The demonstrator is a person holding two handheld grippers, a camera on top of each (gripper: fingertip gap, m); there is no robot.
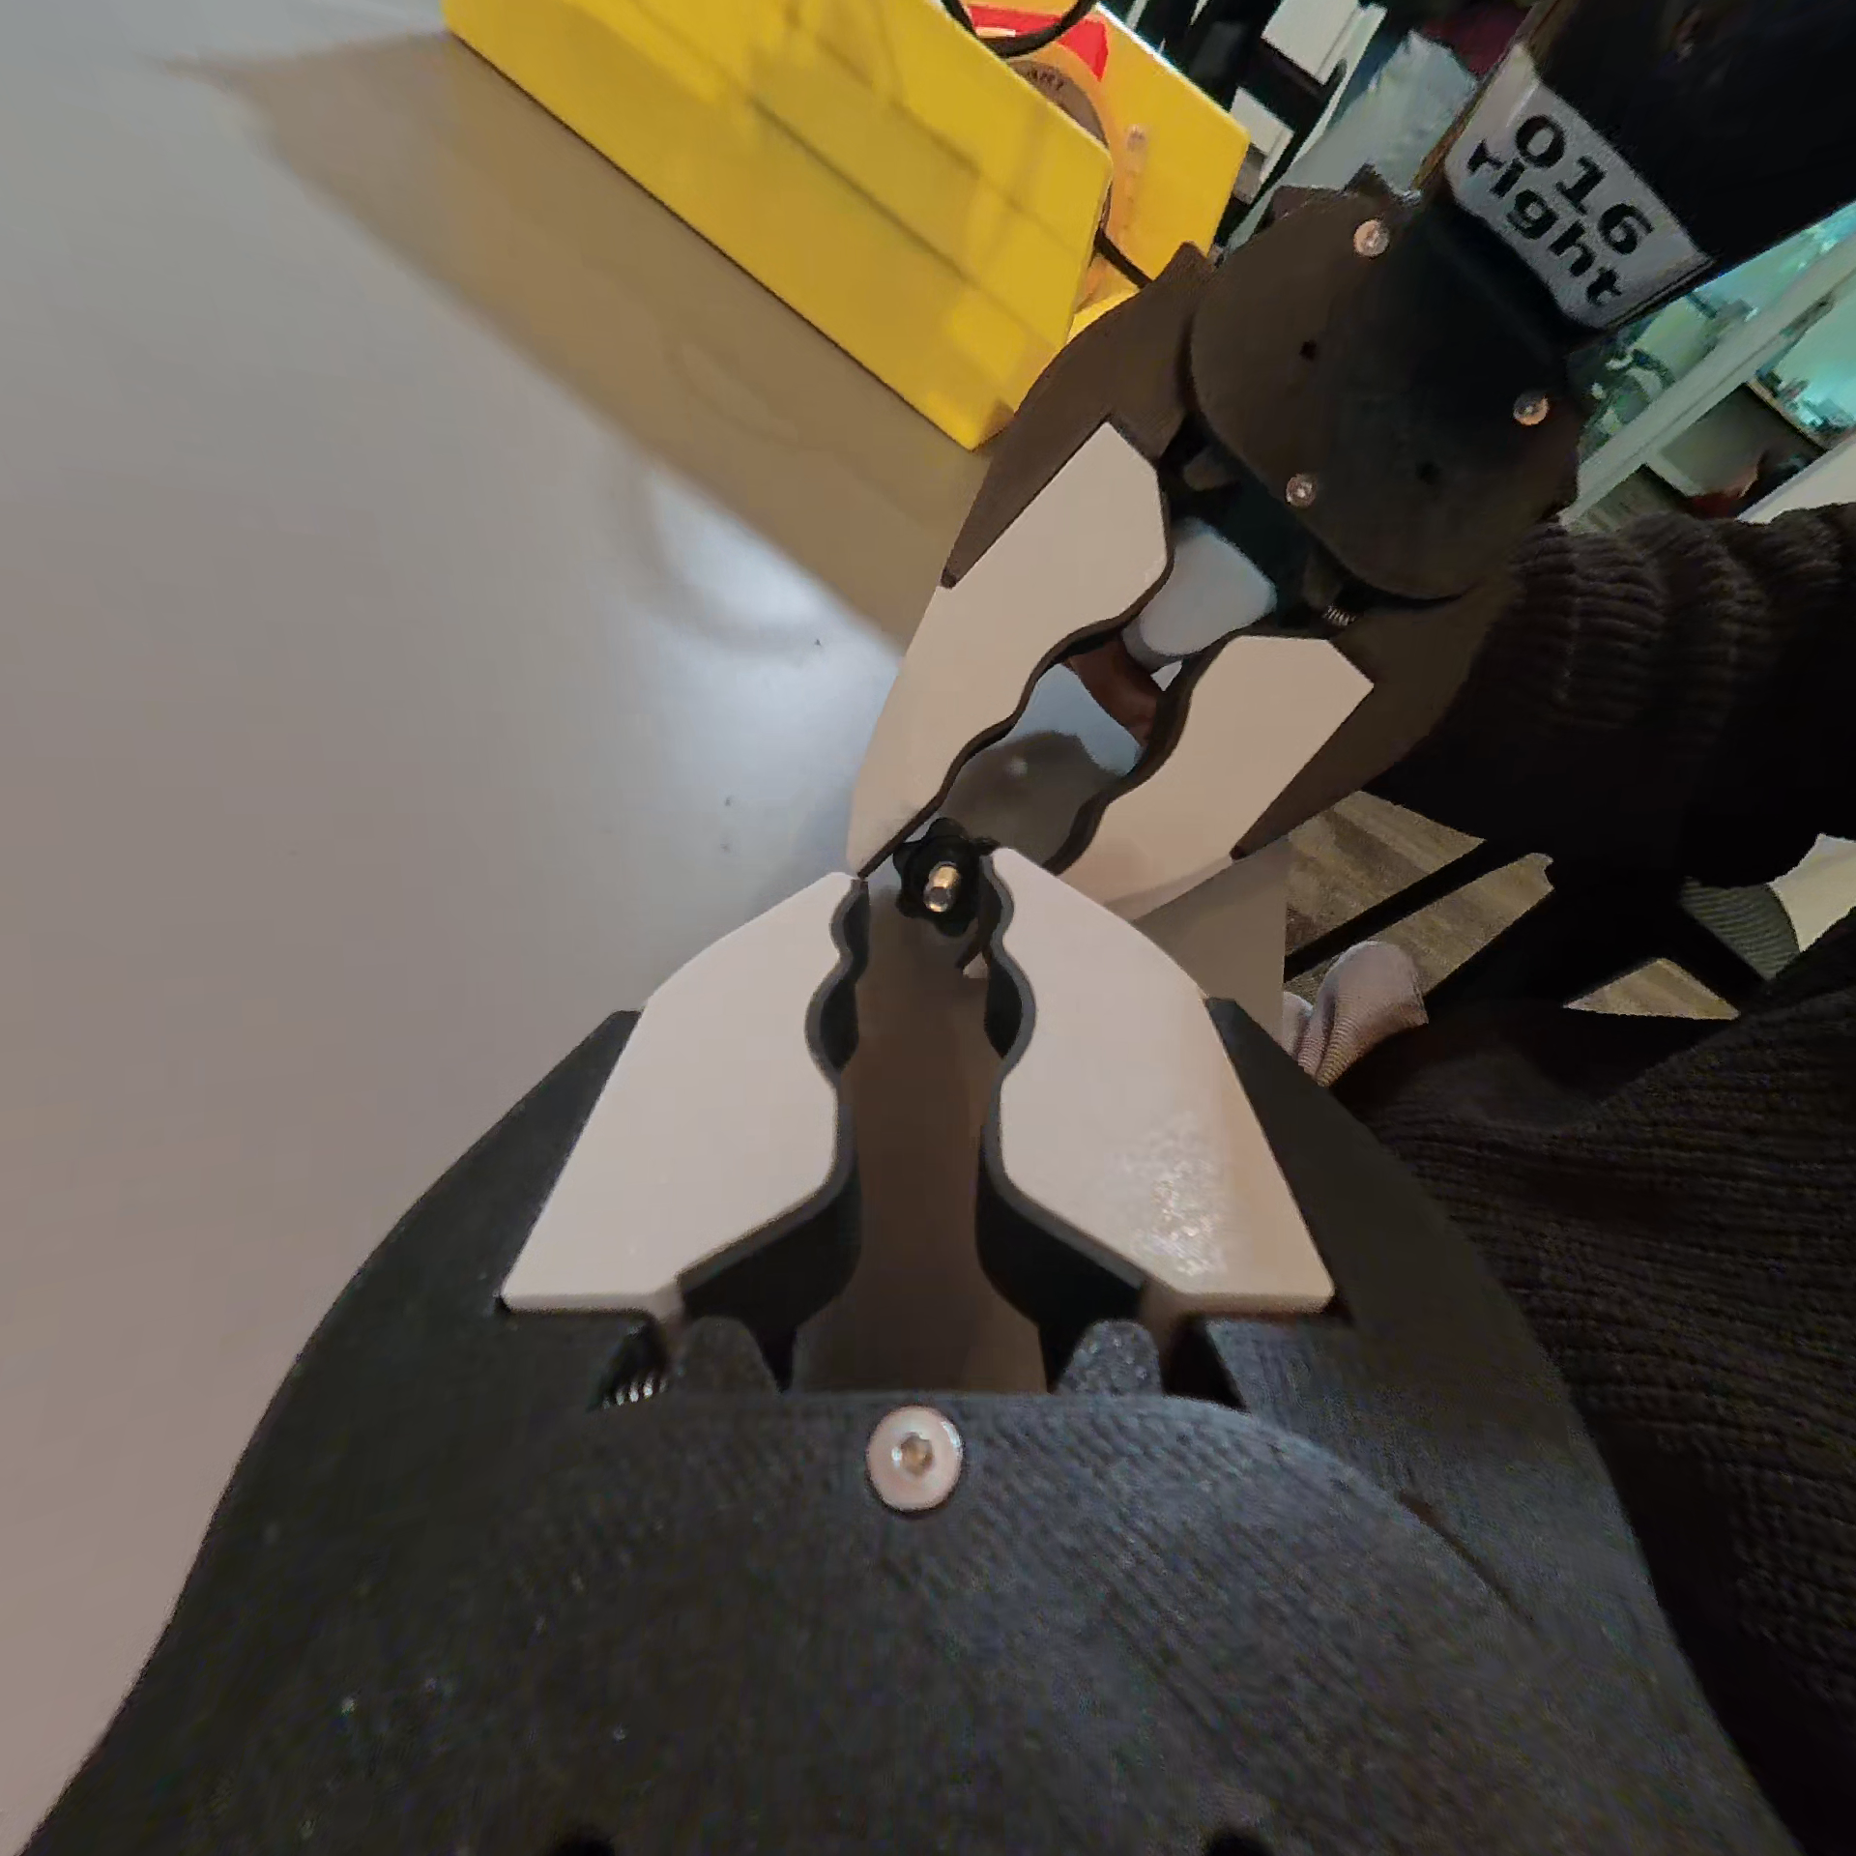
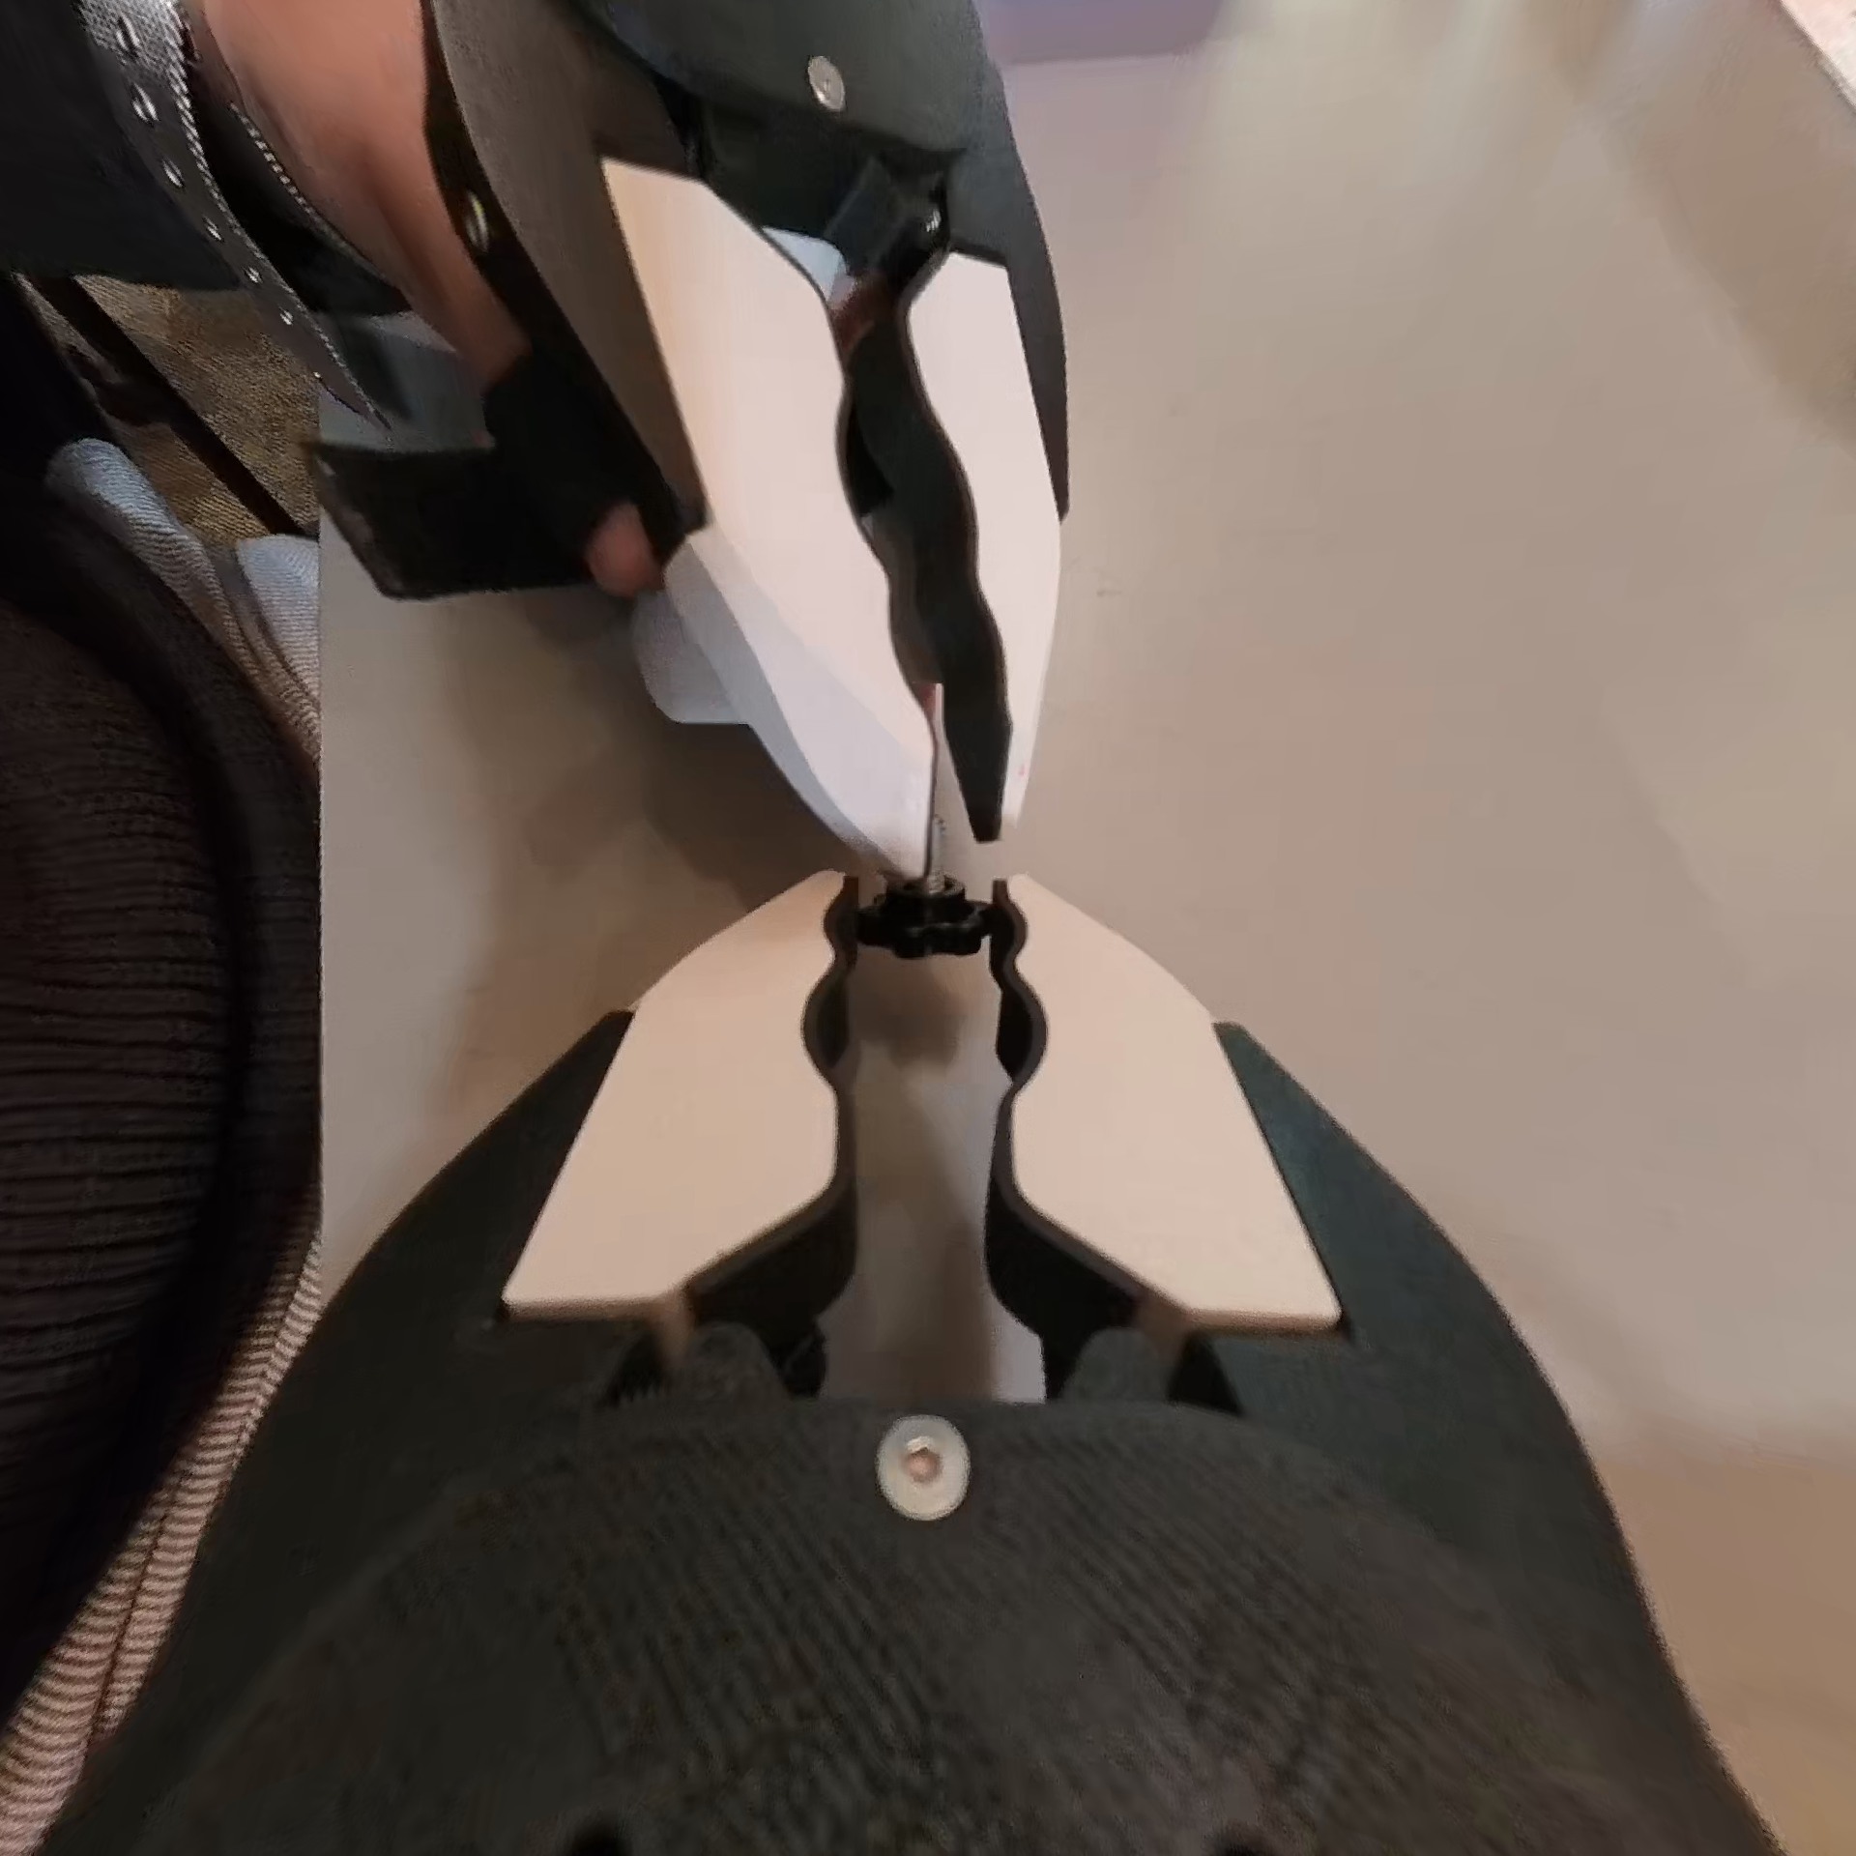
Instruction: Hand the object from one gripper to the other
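Knob screw (image 1: 929, 889) (image 2: 919, 929), small, with a lobed black plastic head and a threaded metal stud, hangs above the table between the meeting tips of both grippers. The right gripper (image 2: 924, 889) has its wavy-edged jaws drawn narrow around the lobed head. The left gripper (image 1: 922, 879) has its tips close about the stud. I cannot tell which pair truly clamps the screw. Both tools have smooth pale finger plates on rough black printed bodies. Below lies a smooth, matt beige table (image 1: 301, 703); a glossy yellow plastic box (image 1: 854, 201) stands at its far edge. A black ribbed-knit sleeve (image 1: 1657, 703) shows behind the right gripper.
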